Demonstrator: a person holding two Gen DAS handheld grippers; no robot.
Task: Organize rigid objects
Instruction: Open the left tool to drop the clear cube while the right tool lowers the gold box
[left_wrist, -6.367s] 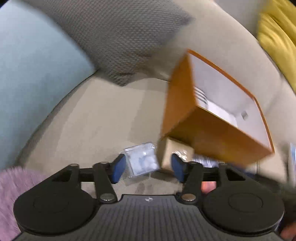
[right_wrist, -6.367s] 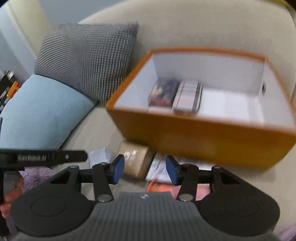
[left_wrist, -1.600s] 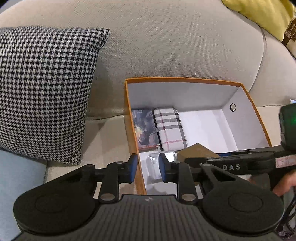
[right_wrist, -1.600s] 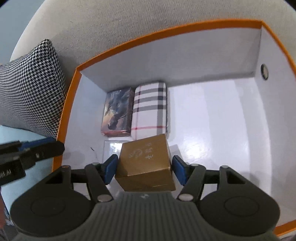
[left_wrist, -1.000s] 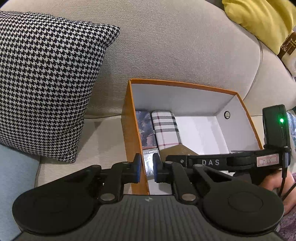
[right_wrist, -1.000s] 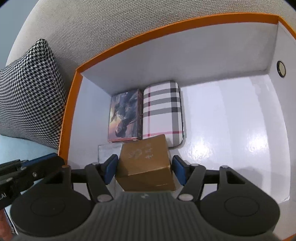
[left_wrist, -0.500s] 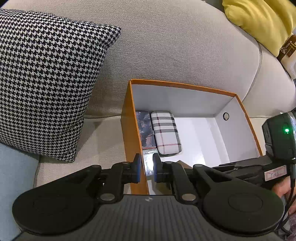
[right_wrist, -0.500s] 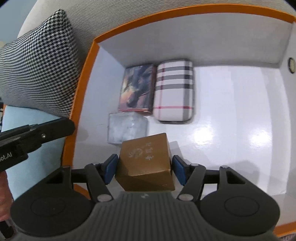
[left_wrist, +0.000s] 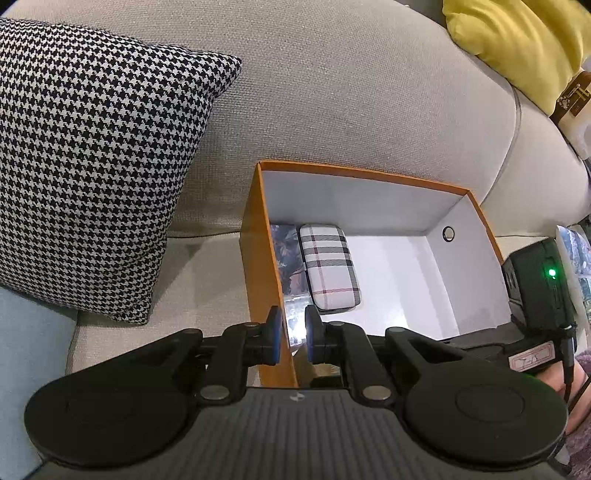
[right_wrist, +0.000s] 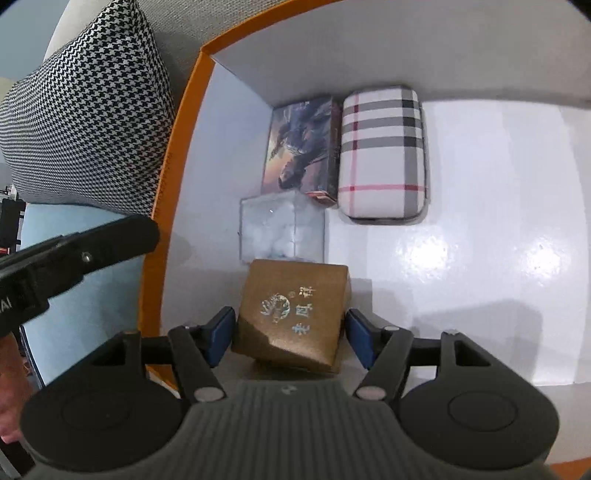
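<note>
Since a second ago the right gripper (right_wrist: 290, 339) has tipped down over the near left corner of the orange box (left_wrist: 255, 258); the clear case (right_wrist: 282, 229), hidden before, now shows. Right jaws are opening, brown box (right_wrist: 291, 314) between them, pads just off its sides, sitting on the white floor behind the clear case. Picture box (right_wrist: 301, 142) and plaid case (right_wrist: 384, 153) lie side by side against the far wall. Left gripper (left_wrist: 291, 334) pinches the box's left wall, one pad each side, nearly pressed together. Box rests on a beige sofa (left_wrist: 351, 92) seat; houndstooth cushion (left_wrist: 92, 158) left, yellow cushion (left_wrist: 517, 48) far right, pale blue cushion (left_wrist: 26, 354) at near left.
</note>
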